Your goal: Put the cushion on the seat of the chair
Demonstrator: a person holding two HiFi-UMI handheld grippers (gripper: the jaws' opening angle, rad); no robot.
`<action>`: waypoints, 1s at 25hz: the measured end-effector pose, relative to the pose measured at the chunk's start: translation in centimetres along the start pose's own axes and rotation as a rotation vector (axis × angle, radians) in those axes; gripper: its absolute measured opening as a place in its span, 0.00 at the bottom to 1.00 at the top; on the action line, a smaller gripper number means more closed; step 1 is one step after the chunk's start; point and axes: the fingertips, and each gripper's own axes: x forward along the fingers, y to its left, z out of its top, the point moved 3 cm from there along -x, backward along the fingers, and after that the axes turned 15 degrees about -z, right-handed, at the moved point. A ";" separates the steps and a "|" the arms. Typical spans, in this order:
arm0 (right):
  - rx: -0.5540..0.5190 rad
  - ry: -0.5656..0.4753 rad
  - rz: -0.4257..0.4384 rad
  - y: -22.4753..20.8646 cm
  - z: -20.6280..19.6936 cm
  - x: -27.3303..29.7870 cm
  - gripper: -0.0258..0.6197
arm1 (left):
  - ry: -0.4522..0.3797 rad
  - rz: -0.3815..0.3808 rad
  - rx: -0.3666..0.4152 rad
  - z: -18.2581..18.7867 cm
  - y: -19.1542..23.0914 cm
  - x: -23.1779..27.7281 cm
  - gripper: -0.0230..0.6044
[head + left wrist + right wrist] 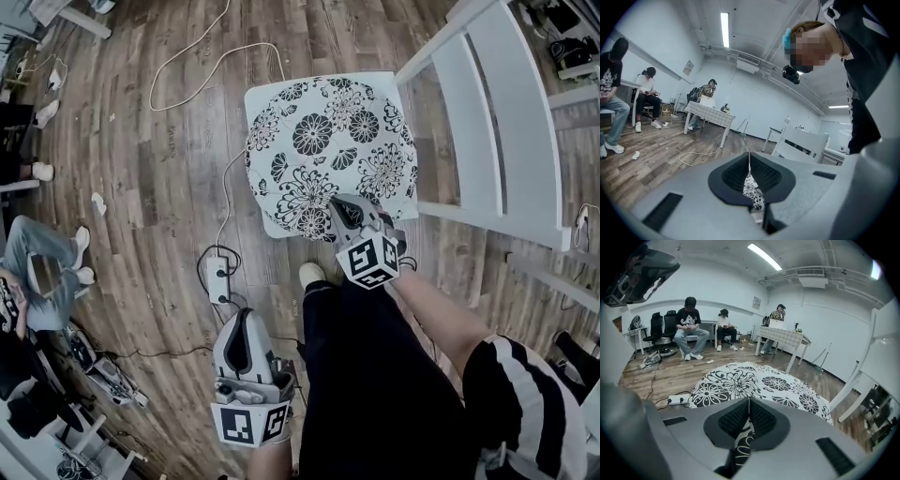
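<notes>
Black-and-white cushion [319, 141] on chair seat [259, 96] | right claw [342, 210] pinches its edge

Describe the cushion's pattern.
Black floral print on the white fabric cushion; clearest in the head view.

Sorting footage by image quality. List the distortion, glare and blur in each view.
Head view: strong fisheye bends the floorboards into arcs round the cushion; the light is even and detail is sharp. Left gripper view: dark round vignette at the corners, and the ceiling light is blown out. Right gripper view: same vignette, the strip light glares, and the cushion pattern is crisp.
</notes>
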 end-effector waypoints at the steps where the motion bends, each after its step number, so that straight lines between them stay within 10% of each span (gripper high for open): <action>1: 0.007 0.005 0.003 0.1 -0.2 0.1 0.07 | 0.001 0.000 0.001 0.0 0.0 0.0 0.06; 20: 0.145 0.060 0.102 0.7 -1.5 1.2 0.08 | -0.002 -0.004 -0.009 -0.2 -0.3 0.0 0.06; 25: 0.192 0.040 0.099 0.1 -0.5 0.6 0.21 | -0.009 -0.017 -0.019 -0.2 -0.4 0.3 0.06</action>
